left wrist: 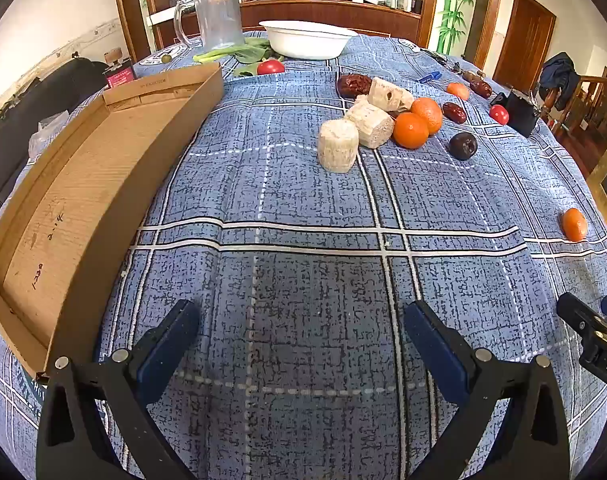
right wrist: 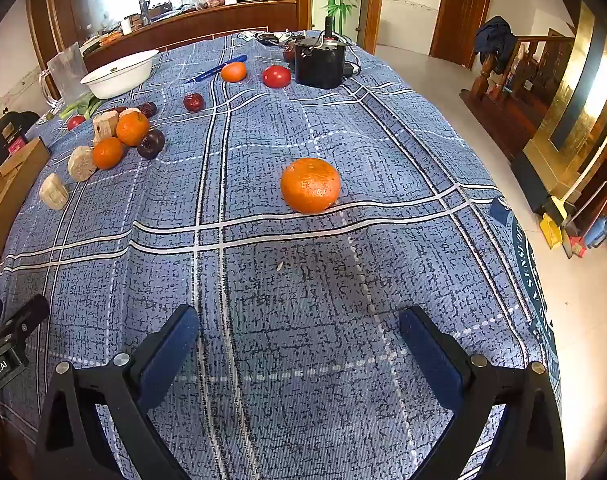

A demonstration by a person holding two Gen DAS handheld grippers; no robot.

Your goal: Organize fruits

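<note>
Left gripper [left wrist: 301, 344]: the fingers are spread wide apart over bare cloth and nothing is held between them.
Right gripper [right wrist: 297, 344]: the fingers are likewise spread wide and nothing is gripped; its black tip is seen at the 4 o'clock edge of the left wrist view.
Counter [left wrist: 303, 208]: a blue plaid cloth is laid over it and all the fruit is carried on it.
Lone orange [right wrist: 310, 185]: it is seen at 12 o'clock from the right fingers, well apart from them and alone on the cloth; in the left wrist view it is found at 3 o'clock [left wrist: 574, 224].
Pair of oranges [left wrist: 419, 122]: they are placed touching each other at 1 o'clock in the left wrist view, against the pale chunks.
Pale chunks [left wrist: 337, 145]: three cut cylindrical pieces are set in a row just left of the pair of oranges.
Dark plum [left wrist: 463, 146]: it is set just to the right of the pair of oranges.
Red dates [left wrist: 354, 85]: wrinkled dark red pieces are scattered behind the chunks and oranges.
Tomatoes [left wrist: 270, 67]: one lies near the greens at 12 o'clock, another [left wrist: 498, 114] farther right.
Cardboard tray [left wrist: 83, 200]: a shallow box is laid along the 9 o'clock side of the left wrist view.
White bowl [left wrist: 307, 40]: it is set at the far end, beside a clear jug [left wrist: 217, 16].
</note>
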